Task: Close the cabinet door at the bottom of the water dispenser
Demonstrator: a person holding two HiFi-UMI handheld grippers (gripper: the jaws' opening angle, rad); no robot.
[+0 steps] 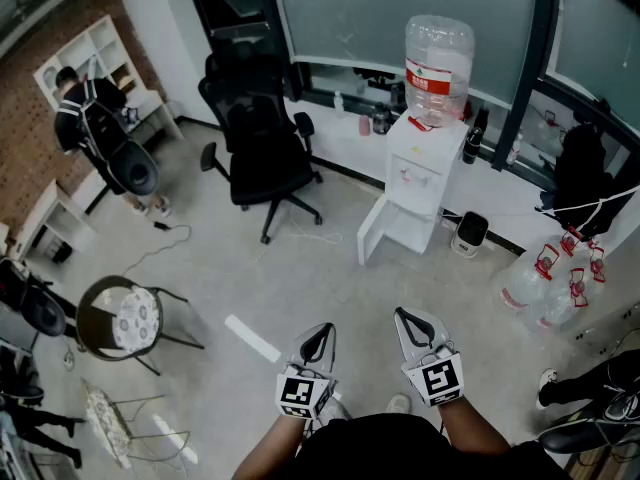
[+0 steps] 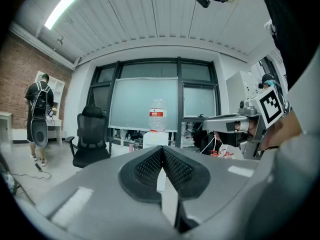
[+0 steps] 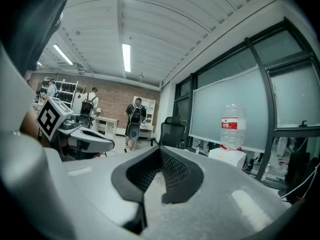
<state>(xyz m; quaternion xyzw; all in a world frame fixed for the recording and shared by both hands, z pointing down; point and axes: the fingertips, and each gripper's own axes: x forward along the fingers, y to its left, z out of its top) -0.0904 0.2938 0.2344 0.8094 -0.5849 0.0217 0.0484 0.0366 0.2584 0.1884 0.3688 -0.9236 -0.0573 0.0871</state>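
Note:
The white water dispenser (image 1: 425,163) stands by the window with a clear bottle (image 1: 438,68) on top. Its bottom cabinet door (image 1: 371,232) hangs open, swung out to the left. Both grippers are held well short of it over the floor. My left gripper (image 1: 319,340) is shut with nothing in it, and my right gripper (image 1: 408,325) also looks shut and empty. In the left gripper view the pads of the left gripper (image 2: 162,149) meet, with the dispenser (image 2: 154,139) far ahead. In the right gripper view the right gripper (image 3: 161,152) points left of the dispenser (image 3: 228,158).
A black office chair (image 1: 262,148) stands left of the dispenser. A small white appliance (image 1: 468,234) and several spare water bottles (image 1: 545,278) sit to its right. A round metal chair (image 1: 121,318) and a white strip (image 1: 251,338) lie near left. A person (image 1: 84,118) stands far left.

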